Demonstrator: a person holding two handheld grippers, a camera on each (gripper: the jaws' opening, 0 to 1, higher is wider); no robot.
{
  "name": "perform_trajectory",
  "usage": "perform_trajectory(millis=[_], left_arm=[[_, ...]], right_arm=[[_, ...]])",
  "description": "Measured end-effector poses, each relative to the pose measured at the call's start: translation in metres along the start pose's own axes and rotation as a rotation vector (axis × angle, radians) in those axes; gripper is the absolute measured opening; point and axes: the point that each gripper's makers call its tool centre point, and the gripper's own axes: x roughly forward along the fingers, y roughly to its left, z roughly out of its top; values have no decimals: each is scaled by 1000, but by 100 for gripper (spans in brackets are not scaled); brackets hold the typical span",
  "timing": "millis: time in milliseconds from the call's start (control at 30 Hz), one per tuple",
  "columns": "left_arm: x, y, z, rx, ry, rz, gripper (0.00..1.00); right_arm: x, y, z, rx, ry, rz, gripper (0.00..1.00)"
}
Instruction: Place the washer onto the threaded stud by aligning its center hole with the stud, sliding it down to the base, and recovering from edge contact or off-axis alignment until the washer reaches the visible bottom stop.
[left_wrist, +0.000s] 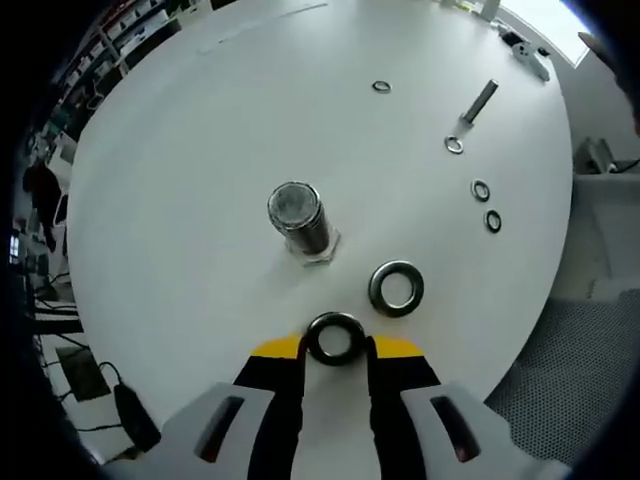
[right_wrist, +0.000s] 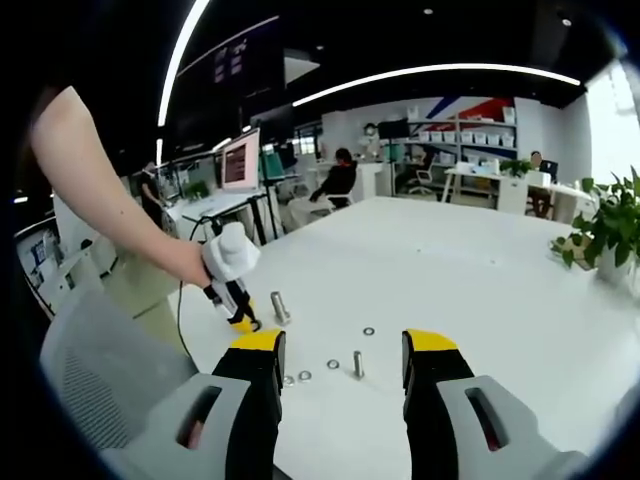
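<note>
Count on surface: 2 large washers (left_wrist: 396, 287) (left_wrist: 335, 338), 4 small washers (left_wrist: 381, 87) (left_wrist: 454, 145) (left_wrist: 481, 190) (left_wrist: 493, 220), 2 threaded studs (left_wrist: 300, 219) (left_wrist: 478, 103).

1. Bare table (left_wrist: 200, 130) lies open left of and beyond the threaded stud (left_wrist: 301, 222).
2. A loose washer (left_wrist: 396, 287) lies near-right of the stud.
3. A bolt (left_wrist: 478, 103) and small washers (left_wrist: 486, 204) crowd the far right.

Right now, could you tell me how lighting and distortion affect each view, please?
Left gripper view: even light on the white table, its rim bowed by the fisheye; the washer and stud are sharp. Right gripper view: ceiling light strips glare and curve; the small parts look tiny.
</note>
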Motion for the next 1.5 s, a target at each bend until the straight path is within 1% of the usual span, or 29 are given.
perform_trajectory(millis=[233, 400, 433, 467, 700, 767, 800, 933, 1100, 1233, 1333, 1500], left_arm=[[0, 1, 1, -3, 3, 5, 24], [0, 0, 2, -13, 20, 11, 23], [1, -1, 6, -14, -16, 8, 21], [1, -1, 3, -4, -3, 14, 21], [0, -2, 4, 26, 17, 9, 21], [1, -1, 5, 23, 20, 8, 20], [1, 1, 5, 3, 20, 6, 20], [0, 0, 4, 0, 13, -2, 20], [0, -1, 4, 1, 4, 3, 19], [0, -1, 5, 15, -4, 2, 19], [0, -2, 4, 43, -7, 9, 19], [-3, -5, 5, 40, -15, 1, 19]], right_arm=[[1, 0, 1, -2, -3, 0, 49], [-1, -4, 2, 22, -11, -10, 49], [-1, -5, 2, 24, -11, -11, 49], [-1, -5, 2, 24, -13, -11, 49], [0, -4, 1, 18, -5, -12, 49], [0, -5, 1, 20, -5, -13, 49], [0, -5, 1, 22, -6, -16, 49], [-2, -8, 2, 28, -11, -27, 49], [-1, -8, 0, 33, -4, -23, 49], [-1, -7, 1, 27, -9, -23, 49], [-1, -7, 0, 31, -5, -23, 49], [-1, -7, 1, 36, -9, -20, 49]])
